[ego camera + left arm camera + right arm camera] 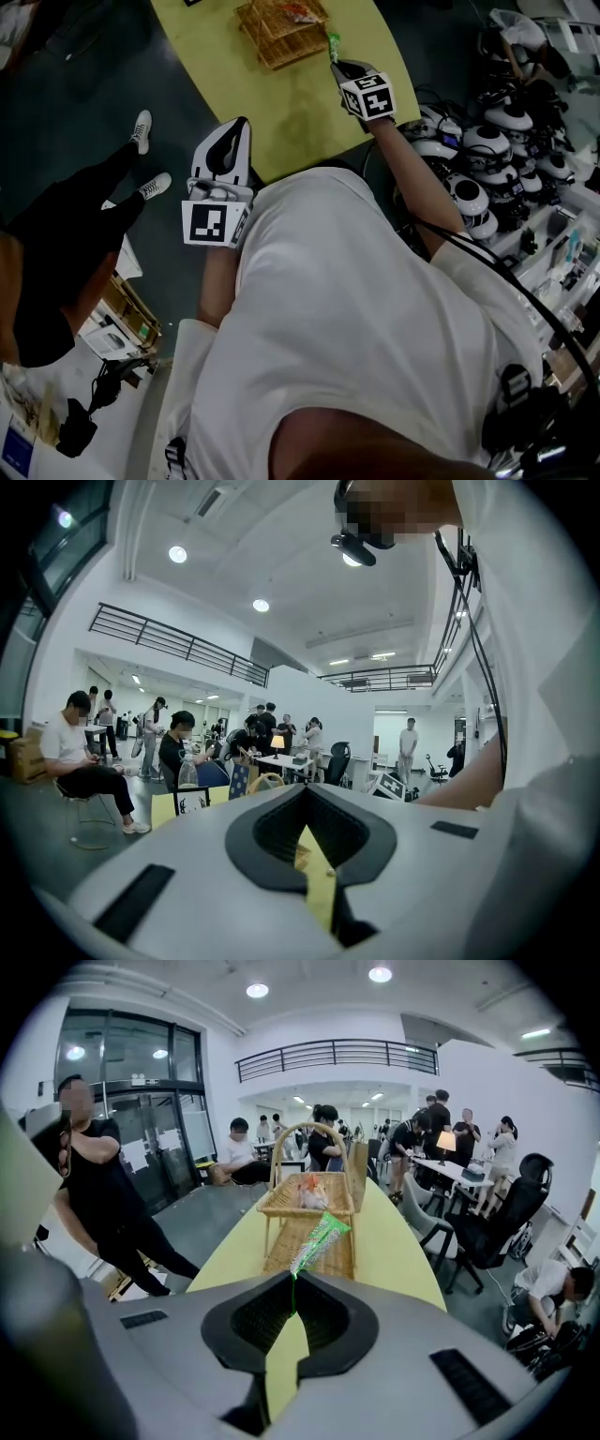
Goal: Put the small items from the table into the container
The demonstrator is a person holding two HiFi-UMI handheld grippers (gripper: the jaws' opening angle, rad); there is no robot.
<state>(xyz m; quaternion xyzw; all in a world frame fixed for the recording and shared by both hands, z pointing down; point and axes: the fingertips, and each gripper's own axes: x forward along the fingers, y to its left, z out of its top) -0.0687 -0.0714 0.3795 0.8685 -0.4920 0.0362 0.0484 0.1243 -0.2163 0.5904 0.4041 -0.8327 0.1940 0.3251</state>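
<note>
Transfer step, by my read: right gripper is pressed shut on one edge of a green packet. The packet sticks out forward past the jaw tips, off the table, just near of the basket at its near right corner. It is not over the rim yet.

Basket sits at the far end of the table, handle up. An orange packet already lies inside.

Left gripper is at the near left edge of the table, well apart from the basket. Its jaws are pressed together with nothing between them, and it points out into the room. It's idle.

Next move, as I judge it:
- Carry the packet further out and a bit left until it is above the basket opening.
- Stay clear of the handle arch and come in from the side of it, not under it.
- The grip is only on a thin edge, so the packet may swing or slip. Keep the motion smooth.
- Spread the jaws only once the whole packet is inside the rim line, otherwise it can catch on the wall and fall back on the table.

No other loose item shows on the visible part of the table. The far end beyond the basket is cut off, so I can't tell how much is left.
</note>
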